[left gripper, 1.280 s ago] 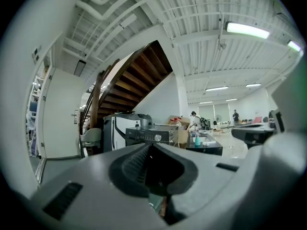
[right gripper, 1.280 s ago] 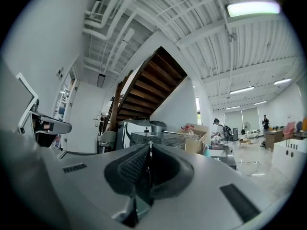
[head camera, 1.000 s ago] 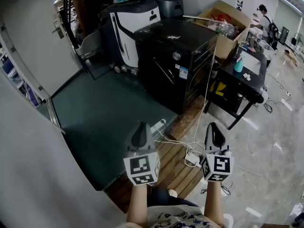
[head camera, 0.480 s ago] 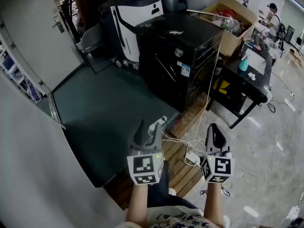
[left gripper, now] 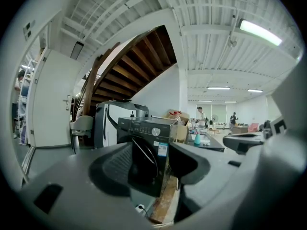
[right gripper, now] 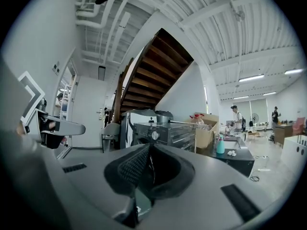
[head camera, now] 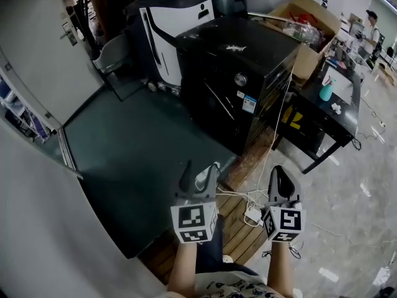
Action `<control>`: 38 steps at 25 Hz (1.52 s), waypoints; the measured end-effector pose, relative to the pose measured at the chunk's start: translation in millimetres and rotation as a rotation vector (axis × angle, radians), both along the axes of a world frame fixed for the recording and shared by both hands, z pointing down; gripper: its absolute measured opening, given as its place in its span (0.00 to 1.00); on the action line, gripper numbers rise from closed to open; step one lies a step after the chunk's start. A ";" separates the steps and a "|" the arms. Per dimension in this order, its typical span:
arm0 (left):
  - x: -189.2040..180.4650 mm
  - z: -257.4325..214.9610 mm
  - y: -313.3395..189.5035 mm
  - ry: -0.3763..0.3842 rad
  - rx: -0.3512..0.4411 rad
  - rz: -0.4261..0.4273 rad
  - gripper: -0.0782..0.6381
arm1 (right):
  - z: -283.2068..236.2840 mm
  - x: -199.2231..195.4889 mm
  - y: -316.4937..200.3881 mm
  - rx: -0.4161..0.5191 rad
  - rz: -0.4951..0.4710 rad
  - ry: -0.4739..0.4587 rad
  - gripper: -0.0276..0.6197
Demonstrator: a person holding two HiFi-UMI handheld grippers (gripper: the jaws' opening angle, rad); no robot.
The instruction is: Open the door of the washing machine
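The black washing machine (head camera: 229,82) stands ahead of me with its round door (head camera: 214,101) closed and a knob (head camera: 240,79) on the top panel. My left gripper (head camera: 198,174) is well short of it, its jaws opening wide with nothing between them. Through those jaws in the left gripper view (left gripper: 149,150) I see the washing machine (left gripper: 144,131) some way off. My right gripper (head camera: 283,182) is held level beside the left one, jaws shut and empty. The right gripper view (right gripper: 149,147) shows the washing machine (right gripper: 165,131) past the shut tips.
A white and black appliance (head camera: 173,17) stands behind the washer. A cardboard box (head camera: 310,27) and a black table (head camera: 347,113) with a teal bottle (head camera: 327,92) are on the right. Below the grippers lie a wooden pallet (head camera: 232,225), a power strip (head camera: 252,215) and cables. A grey wall (head camera: 43,228) runs along the left.
The left gripper's jaws went from shut to wide open. Both grippers and the view moved toward the washing machine, which now looms larger.
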State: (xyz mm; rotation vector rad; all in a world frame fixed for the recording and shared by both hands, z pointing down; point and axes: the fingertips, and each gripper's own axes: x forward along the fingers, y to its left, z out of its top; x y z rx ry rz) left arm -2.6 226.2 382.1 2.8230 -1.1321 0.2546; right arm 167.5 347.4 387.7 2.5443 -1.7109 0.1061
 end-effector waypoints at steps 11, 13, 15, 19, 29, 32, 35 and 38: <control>54.7 -17.5 -129.2 -0.011 -0.055 0.083 0.42 | -20.4 44.4 -120.4 -0.050 0.066 -0.024 0.07; 64.3 -19.2 -150.9 -0.023 -0.068 0.097 0.42 | -24.5 51.6 -142.6 -0.061 0.075 -0.026 0.07; 70.5 -16.6 -168.5 -0.050 -0.086 0.110 0.42 | -26.4 56.5 -160.7 -0.073 0.085 -0.028 0.07; 82.4 -12.4 -196.4 -0.080 -0.113 0.140 0.42 | -26.4 63.4 -189.0 -0.095 0.102 -0.038 0.07; 103.7 31.2 -238.9 -0.126 -0.227 0.163 0.42 | 5.1 80.3 -231.4 -0.181 0.119 -0.083 0.07; 117.1 41.8 -242.9 -0.139 -0.247 0.181 0.42 | 10.6 89.6 -235.7 -0.182 0.151 -0.087 0.07; 137.8 53.6 -242.4 -0.147 -0.265 0.201 0.42 | 13.8 103.6 -239.9 -0.168 0.186 -0.080 0.07; 160.4 67.2 -243.6 -0.152 -0.289 0.213 0.42 | 23.5 117.3 -246.5 -0.170 0.193 -0.093 0.07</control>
